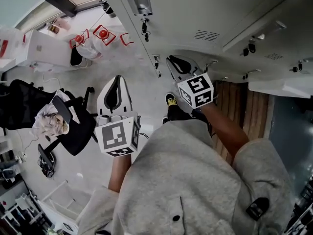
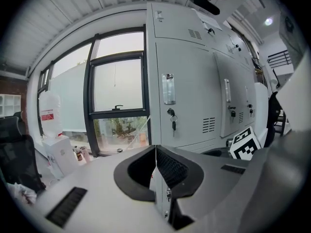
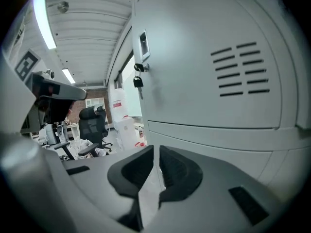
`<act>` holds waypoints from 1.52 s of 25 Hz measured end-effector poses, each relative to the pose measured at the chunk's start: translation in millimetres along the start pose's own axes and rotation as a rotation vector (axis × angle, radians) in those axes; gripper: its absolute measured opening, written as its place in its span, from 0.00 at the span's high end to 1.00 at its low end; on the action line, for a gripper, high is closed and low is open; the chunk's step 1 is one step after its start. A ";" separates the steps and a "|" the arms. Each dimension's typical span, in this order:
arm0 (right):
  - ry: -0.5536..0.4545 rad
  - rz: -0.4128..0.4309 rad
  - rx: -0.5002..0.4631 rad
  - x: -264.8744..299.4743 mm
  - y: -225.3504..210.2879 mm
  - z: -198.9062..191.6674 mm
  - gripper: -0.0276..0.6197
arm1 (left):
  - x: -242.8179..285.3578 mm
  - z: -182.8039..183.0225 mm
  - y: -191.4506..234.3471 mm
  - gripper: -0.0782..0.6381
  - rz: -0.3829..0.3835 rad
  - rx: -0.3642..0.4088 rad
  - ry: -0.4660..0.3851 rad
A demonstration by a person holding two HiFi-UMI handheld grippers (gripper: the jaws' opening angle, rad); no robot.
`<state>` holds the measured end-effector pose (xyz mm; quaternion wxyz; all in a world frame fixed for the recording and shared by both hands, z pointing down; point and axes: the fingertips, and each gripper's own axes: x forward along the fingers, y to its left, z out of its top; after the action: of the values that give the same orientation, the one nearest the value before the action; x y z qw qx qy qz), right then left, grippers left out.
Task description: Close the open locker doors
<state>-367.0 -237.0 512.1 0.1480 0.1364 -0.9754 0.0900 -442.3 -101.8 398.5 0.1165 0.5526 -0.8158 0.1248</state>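
A row of grey lockers (image 1: pixel 195 18) runs along the top of the head view, with keys hanging in the locks (image 1: pixel 145 31). The left gripper view shows their doors (image 2: pixel 187 96) flush with the frames. My left gripper (image 1: pixel 116 81) hangs in front of the row, shut and empty, its pads touching (image 2: pixel 155 152). My right gripper (image 1: pixel 175 61) is close to a locker door (image 3: pixel 218 57) with vent slats and a key (image 3: pixel 138 81). Its jaws (image 3: pixel 156 155) stand almost together with only a thin slit and nothing between them. A pale door panel (image 1: pixel 281 88) juts out at the right.
A black office chair (image 1: pixel 29 111) with clothes on it stands at the left. A water dispenser (image 2: pixel 51 120) sits by the window (image 2: pixel 116 91). Red-and-white items (image 1: pixel 100 34) lie on the floor near the lockers. Wooden flooring (image 1: pixel 244 106) lies by my right arm.
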 end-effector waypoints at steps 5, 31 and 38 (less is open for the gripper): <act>-0.048 -0.044 -0.078 -55.4 16.6 15.2 0.87 | -27.0 -3.7 -22.1 0.87 -0.061 0.004 -0.035; -0.105 -0.345 -0.028 -311.3 -22.0 0.3 0.87 | -91.8 -14.1 -187.7 0.87 -0.286 -0.002 -0.103; -0.120 -0.363 0.036 -375.7 -59.0 -22.0 0.87 | -97.6 -20.7 -267.3 0.87 -0.344 0.036 -0.041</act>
<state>1.4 -198.1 423.1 0.1010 0.3176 -0.9402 0.0710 -157.1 -105.5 406.0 0.1096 0.6885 -0.7090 0.1066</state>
